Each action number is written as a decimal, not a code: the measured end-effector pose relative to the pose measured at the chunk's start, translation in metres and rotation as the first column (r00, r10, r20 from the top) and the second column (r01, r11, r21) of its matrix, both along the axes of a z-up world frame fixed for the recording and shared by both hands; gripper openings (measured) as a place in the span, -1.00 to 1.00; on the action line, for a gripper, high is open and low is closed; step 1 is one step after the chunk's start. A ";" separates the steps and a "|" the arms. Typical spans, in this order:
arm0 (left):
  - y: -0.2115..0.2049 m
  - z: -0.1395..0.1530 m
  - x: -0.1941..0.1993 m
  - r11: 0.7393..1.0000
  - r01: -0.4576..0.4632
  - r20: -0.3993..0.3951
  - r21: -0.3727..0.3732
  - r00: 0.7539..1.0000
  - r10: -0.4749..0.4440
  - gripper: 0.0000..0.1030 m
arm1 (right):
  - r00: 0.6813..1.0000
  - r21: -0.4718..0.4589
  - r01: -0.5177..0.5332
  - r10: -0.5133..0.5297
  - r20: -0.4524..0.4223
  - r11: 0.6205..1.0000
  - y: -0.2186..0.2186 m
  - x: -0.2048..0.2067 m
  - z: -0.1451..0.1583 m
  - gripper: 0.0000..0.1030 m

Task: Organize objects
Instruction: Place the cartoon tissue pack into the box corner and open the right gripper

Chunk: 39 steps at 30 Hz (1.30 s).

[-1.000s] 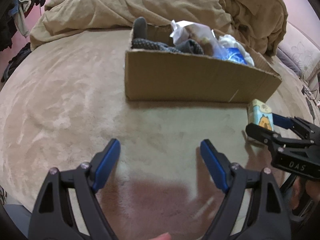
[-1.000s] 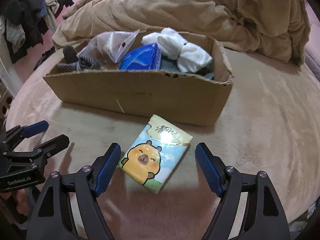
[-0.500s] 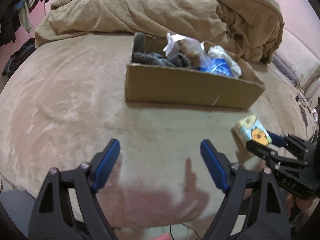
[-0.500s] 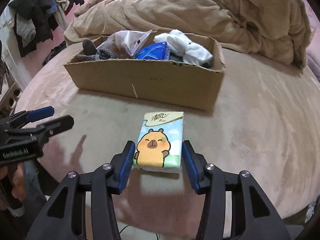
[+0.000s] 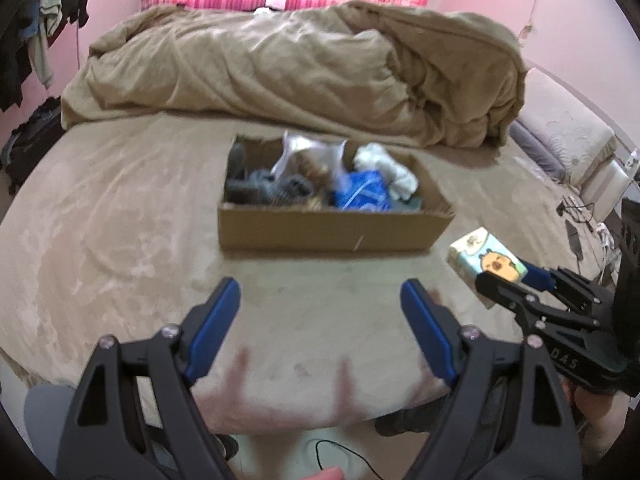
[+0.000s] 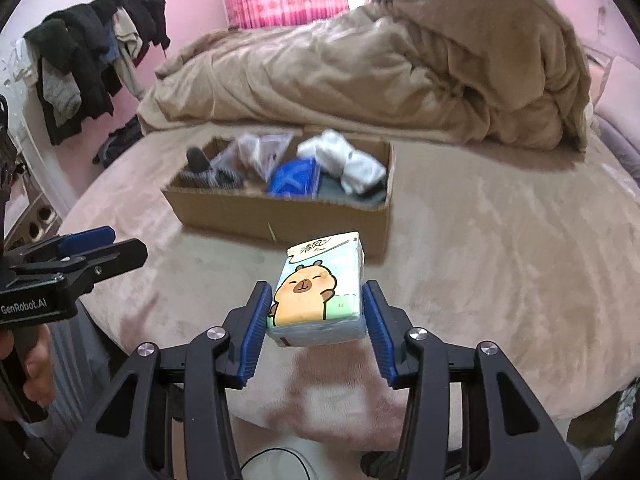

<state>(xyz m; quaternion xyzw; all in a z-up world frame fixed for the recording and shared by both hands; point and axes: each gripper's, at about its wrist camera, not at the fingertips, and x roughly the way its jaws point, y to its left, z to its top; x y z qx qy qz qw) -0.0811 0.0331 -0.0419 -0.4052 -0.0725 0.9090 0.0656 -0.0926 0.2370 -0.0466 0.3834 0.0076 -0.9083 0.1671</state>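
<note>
From the left wrist, the left hand-held gripper (image 5: pixel 320 304) gapes wide and empty above the tan bed (image 5: pixel 120 216), with the brown cardboard box (image 5: pixel 332 232) already holding socks and packets.

From the right wrist, the right hand-held gripper (image 6: pixel 316 320) has just closed on the capybara-printed tissue pack (image 6: pixel 320 292), lifted clear short of the box; boxing it remains.

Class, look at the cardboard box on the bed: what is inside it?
The cardboard box holds white socks, a blue packet, a clear bag and grey knitwear. Anything beneath them is covered.
</note>
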 end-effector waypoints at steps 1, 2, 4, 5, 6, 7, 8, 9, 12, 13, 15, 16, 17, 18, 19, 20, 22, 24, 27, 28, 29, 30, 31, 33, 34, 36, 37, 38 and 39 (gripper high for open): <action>0.001 0.006 0.000 1.000 0.002 -0.007 0.000 1.000 -0.002 0.63 | 1.000 -0.001 -0.002 0.002 -0.012 1.000 0.000 0.000 0.006 -0.05; 0.001 0.013 0.001 1.000 0.004 -0.015 0.003 1.000 -0.004 0.63 | 1.000 -0.001 -0.002 0.002 -0.022 1.000 0.000 0.000 0.010 -0.05; 0.001 0.024 0.001 1.000 0.006 -0.031 0.012 0.999 -0.006 0.63 | 0.999 -0.006 -0.003 0.003 -0.041 1.000 0.000 -0.001 0.020 -0.05; 0.000 0.030 0.000 1.000 0.005 -0.043 0.016 0.999 -0.005 0.63 | 0.999 -0.009 -0.002 0.002 -0.051 1.000 0.000 -0.001 0.025 -0.05; 0.000 0.035 -0.001 1.000 0.002 -0.053 0.019 0.999 -0.001 0.63 | 0.998 -0.010 -0.002 0.001 -0.062 1.000 0.000 -0.002 0.030 -0.05; 0.000 0.038 -0.002 1.000 -0.003 -0.060 0.019 0.998 0.004 0.63 | 0.997 -0.011 -0.002 0.001 -0.073 1.000 0.000 -0.002 0.035 -0.05; -0.001 0.042 -0.004 1.000 -0.009 -0.066 0.018 0.998 0.010 0.63 | 0.997 -0.015 -0.001 -0.001 -0.083 1.000 0.000 -0.004 0.041 -0.05; -0.001 0.044 -0.007 1.000 -0.011 -0.068 0.020 0.998 0.012 0.63 | 0.996 -0.019 0.001 -0.003 -0.089 1.000 0.001 -0.005 0.044 -0.05; -0.002 0.052 -0.014 1.000 -0.021 -0.076 0.019 0.997 0.022 0.63 | 0.993 -0.035 0.003 -0.007 -0.120 0.999 -0.001 -0.011 0.059 -0.05; -0.002 0.054 -0.016 1.000 -0.021 -0.080 0.020 0.997 0.022 0.63 | 0.992 -0.034 0.002 -0.006 -0.127 0.999 -0.002 -0.012 0.061 -0.05; -0.003 0.057 -0.021 1.000 -0.021 -0.087 0.020 0.996 0.023 0.63 | 0.989 -0.035 -0.001 -0.005 -0.145 0.999 -0.004 -0.019 0.068 -0.05; -0.004 0.059 -0.024 1.000 -0.022 -0.090 0.016 0.996 0.023 0.63 | 0.989 -0.034 0.000 -0.005 -0.151 0.999 -0.004 -0.021 0.069 -0.05; -0.005 0.059 -0.026 1.000 -0.024 -0.091 0.012 0.996 0.025 0.63 | 0.988 -0.031 0.000 -0.005 -0.156 1.000 -0.005 -0.026 0.071 -0.05; -0.006 0.060 -0.030 1.000 -0.026 -0.092 0.009 0.995 0.027 0.63 | 0.987 -0.029 0.000 -0.005 -0.160 1.000 -0.004 -0.029 0.071 -0.05; -0.007 0.060 -0.032 1.000 -0.028 -0.095 0.007 0.995 0.029 0.63 | 0.986 -0.028 0.002 -0.007 -0.164 1.000 -0.005 -0.035 0.071 -0.05; -0.008 0.059 -0.036 1.000 -0.030 -0.096 0.002 0.995 0.030 0.63 | 0.986 -0.028 0.003 -0.008 -0.164 1.000 -0.004 -0.039 0.071 -0.05; -0.010 0.056 -0.043 0.999 -0.034 -0.093 -0.004 0.995 0.033 0.63 | 0.987 -0.027 0.005 -0.009 -0.162 1.000 -0.003 -0.049 0.069 -0.05; -0.013 0.048 -0.054 0.999 -0.043 -0.081 -0.014 0.996 0.042 0.63 | 0.989 -0.032 0.006 -0.010 -0.149 0.999 -0.003 -0.061 0.064 -0.05; -0.018 0.033 -0.067 0.998 -0.051 -0.059 -0.027 0.997 0.050 0.63 | 0.991 -0.032 0.005 -0.009 -0.130 0.999 -0.006 -0.074 0.054 -0.05; -0.019 0.028 -0.070 0.998 -0.053 -0.054 -0.027 0.997 0.051 0.63 | 0.992 -0.028 0.004 -0.008 -0.125 1.000 -0.007 -0.078 0.050 -0.05; -0.021 0.024 -0.074 0.998 -0.059 -0.048 -0.030 0.997 0.058 0.63 | 0.993 -0.022 0.006 -0.009 -0.115 1.000 -0.008 -0.084 0.044 -0.05; -0.022 0.020 -0.076 0.998 -0.062 -0.045 -0.031 0.997 0.061 0.63 | 0.994 -0.019 0.007 -0.009 -0.106 1.000 -0.008 -0.088 0.039 -0.05; -0.024 0.016 -0.079 0.997 -0.064 -0.044 -0.031 0.997 0.063 0.63 | 0.996 -0.017 0.007 -0.009 -0.091 1.000 -0.009 -0.092 0.032 -0.05; -0.024 0.010 -0.082 0.997 -0.069 -0.034 -0.034 0.997 0.068 0.63 | 0.998 -0.006 0.011 -0.011 -0.066 1.000 -0.011 -0.102 0.018 -0.05; -0.024 0.006 -0.084 0.997 -0.069 -0.030 -0.034 0.997 0.068 0.63 | 0.999 -0.005 0.012 -0.012 -0.052 1.000 -0.011 -0.106 0.011 -0.05; -0.024 -0.002 -0.087 0.997 -0.071 -0.016 -0.039 0.997 0.071 0.63 | 0.999 -0.001 0.014 -0.014 -0.033 1.000 -0.012 -0.111 0.000 -0.05; -0.024 -0.005 -0.088 0.997 -0.071 -0.011 -0.038 0.997 0.070 0.63 | 1.000 0.001 0.015 -0.015 -0.025 1.000 -0.013 -0.113 -0.004 -0.05; -0.024 -0.010 -0.089 0.997 -0.071 -0.003 -0.038 0.997 0.071 0.63 | 1.000 0.001 0.014 -0.014 -0.016 1.000 -0.014 -0.115 -0.009 -0.05; -0.024 -0.013 -0.090 0.997 -0.072 0.002 -0.037 0.997 0.072 0.63 | 1.000 0.006 0.013 -0.013 -0.009 1.000 -0.016 -0.117 -0.014 -0.05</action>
